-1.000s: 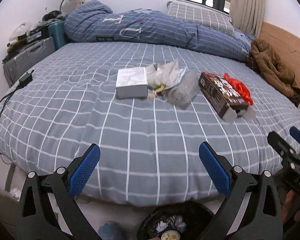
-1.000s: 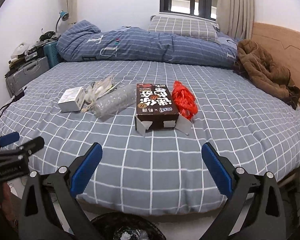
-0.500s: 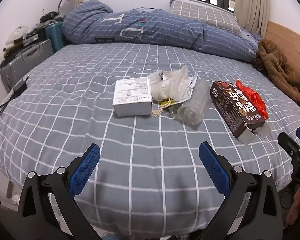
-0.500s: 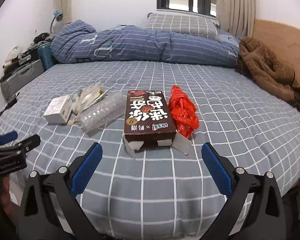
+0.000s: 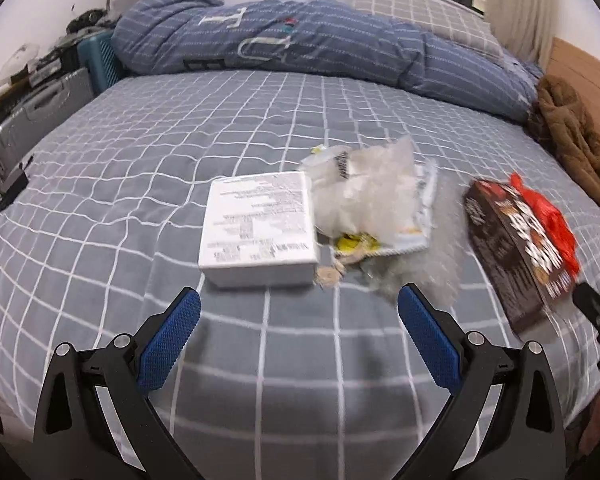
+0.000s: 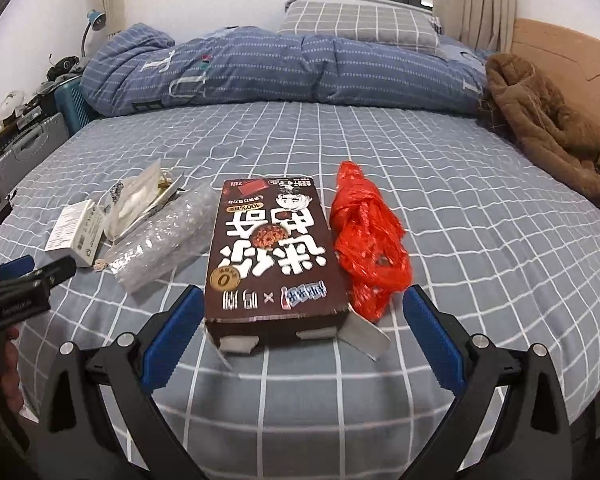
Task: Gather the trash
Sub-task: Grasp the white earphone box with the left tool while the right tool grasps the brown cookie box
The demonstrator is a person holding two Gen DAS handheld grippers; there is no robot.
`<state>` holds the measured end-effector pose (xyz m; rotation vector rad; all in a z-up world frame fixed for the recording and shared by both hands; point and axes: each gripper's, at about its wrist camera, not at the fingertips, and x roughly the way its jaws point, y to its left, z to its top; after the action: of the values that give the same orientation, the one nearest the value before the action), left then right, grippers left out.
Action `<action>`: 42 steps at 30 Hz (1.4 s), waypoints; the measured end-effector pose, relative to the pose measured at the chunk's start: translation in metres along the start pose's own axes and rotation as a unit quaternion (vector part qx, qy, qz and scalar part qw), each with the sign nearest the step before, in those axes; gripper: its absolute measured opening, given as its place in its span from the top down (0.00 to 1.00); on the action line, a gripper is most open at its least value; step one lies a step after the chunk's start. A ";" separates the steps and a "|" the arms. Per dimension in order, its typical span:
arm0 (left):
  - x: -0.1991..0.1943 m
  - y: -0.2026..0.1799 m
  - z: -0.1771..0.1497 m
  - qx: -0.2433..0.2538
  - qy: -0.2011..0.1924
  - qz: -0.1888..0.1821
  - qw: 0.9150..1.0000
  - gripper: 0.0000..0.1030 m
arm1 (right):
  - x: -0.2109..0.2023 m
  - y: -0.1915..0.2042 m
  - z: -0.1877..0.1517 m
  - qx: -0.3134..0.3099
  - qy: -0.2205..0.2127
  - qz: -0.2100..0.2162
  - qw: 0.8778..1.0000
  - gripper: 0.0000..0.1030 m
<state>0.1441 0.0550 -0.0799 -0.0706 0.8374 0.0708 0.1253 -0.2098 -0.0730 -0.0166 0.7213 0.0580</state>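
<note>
Grey white-checked bed sheet (image 6: 480,220), dark brown box (image 6: 274,252) with white lettering, red plastic bag (image 6: 366,240) beside box, white carton (image 5: 258,226), blue striped duvet (image 6: 260,68)

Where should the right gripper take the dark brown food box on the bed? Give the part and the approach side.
Take the dark brown food box across its short width at the near, opened end, coming straight in low from the bed's foot. It lies flat, lengthwise toward the right gripper, whose open jaws already stand either side of that end. Stay off the loose end flaps and the red plastic bag against its right side.
</note>
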 end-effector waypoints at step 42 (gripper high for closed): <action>0.043 0.015 0.022 -0.015 0.007 0.017 1.000 0.33 | 0.031 0.023 0.000 -0.013 0.023 0.005 1.000 0.15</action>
<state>0.1876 0.0730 -0.0982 -0.0862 0.8512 0.1151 0.1472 -0.1856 -0.0940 -0.0390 0.7667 0.0758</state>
